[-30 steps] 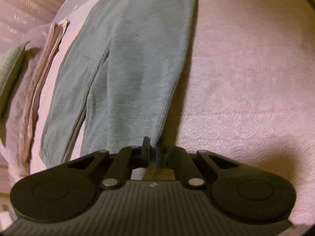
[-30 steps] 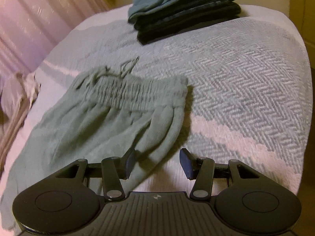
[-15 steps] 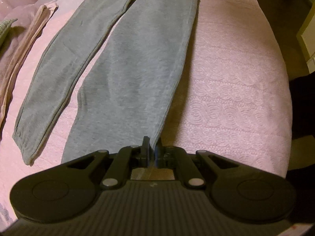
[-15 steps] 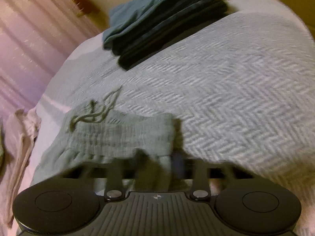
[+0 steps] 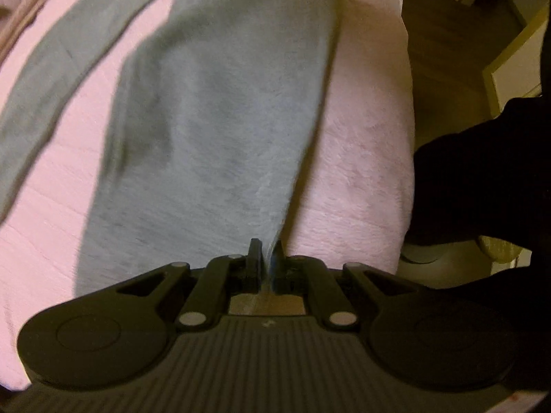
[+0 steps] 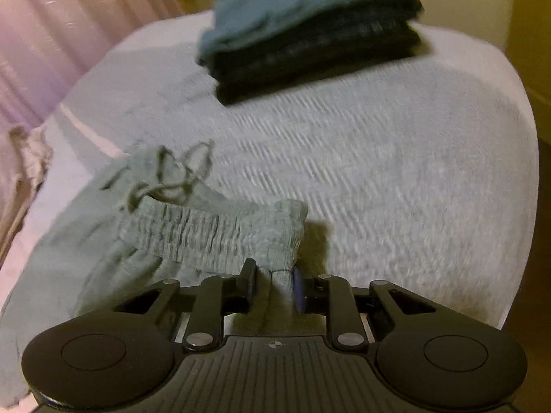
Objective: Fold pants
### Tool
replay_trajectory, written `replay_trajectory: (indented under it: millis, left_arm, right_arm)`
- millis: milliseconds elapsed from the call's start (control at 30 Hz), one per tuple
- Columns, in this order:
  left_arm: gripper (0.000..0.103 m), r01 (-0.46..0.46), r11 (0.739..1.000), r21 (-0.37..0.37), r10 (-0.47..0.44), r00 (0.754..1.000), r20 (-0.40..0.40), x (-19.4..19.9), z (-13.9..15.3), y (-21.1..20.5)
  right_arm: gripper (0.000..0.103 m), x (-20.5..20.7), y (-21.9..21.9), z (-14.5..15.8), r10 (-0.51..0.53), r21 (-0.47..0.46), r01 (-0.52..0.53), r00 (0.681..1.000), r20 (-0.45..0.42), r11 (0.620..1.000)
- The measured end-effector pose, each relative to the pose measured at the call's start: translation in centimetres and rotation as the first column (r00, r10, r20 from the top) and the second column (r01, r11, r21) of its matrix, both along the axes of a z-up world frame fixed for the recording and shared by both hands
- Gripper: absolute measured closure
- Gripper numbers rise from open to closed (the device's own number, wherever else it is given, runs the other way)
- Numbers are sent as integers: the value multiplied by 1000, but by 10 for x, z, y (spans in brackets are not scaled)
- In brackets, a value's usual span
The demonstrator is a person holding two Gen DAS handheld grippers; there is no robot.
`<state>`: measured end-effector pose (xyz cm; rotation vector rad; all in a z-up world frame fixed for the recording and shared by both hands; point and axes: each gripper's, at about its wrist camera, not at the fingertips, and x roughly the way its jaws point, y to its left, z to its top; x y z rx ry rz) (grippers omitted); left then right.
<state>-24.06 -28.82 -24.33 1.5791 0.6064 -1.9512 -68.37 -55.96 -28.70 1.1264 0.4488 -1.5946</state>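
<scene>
Grey-green sweatpants lie lengthwise on a pink bedspread in the left wrist view, their two legs running away from me. My left gripper is shut on the hem of the nearer leg. In the right wrist view the elastic waistband with its drawstring rests on a grey herringbone blanket. My right gripper is shut on the waistband's right corner, a fold of cloth pinched between its fingers.
A stack of folded dark and blue clothes sits at the blanket's far end. Pale beige cloth lies along the left side by a pink curtain. The bed edge drops to the floor on the right, beside a dark sleeve.
My right gripper went from open beside the waistband to shut on its right corner. My left gripper, still shut on the hem, has lifted and swung toward the bed's right edge.
</scene>
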Motion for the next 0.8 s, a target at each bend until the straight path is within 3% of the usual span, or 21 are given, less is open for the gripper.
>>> replay_trajectory:
  millis: [133, 267, 367, 500, 567, 667, 800]
  left_arm:
    - [94, -39, 999, 1, 39, 999, -34, 12, 12, 7]
    - [87, -140, 989, -37, 137, 989, -61, 40, 35, 14]
    - [75, -242, 966, -93, 237, 969, -64, 74, 44, 9]
    - [63, -360, 921, -146, 357, 933, -48, 128, 32, -17]
    - [52, -418, 900, -127, 416, 908, -40, 155, 19, -31]
    - [51, -468, 880, -87, 464, 884, -54, 184, 4, -40]
    - [51, -483, 875, -25, 475, 868, -143, 209, -13, -51]
  right_arm:
    - [63, 31, 29, 12, 46, -18, -47, 996, -78, 999]
    - [61, 73, 70, 21, 116, -11, -117, 991, -64, 993]
    - [60, 115, 109, 20, 167, 14, -166, 986, -12, 986]
    - [60, 171, 163, 18, 208, 40, -210, 977, 57, 977]
    - [59, 201, 194, 14, 220, 58, -226, 971, 93, 972]
    - [59, 240, 238, 5, 206, 87, -222, 965, 165, 971]
    - [58, 283, 289, -11, 179, 91, -207, 953, 244, 974]
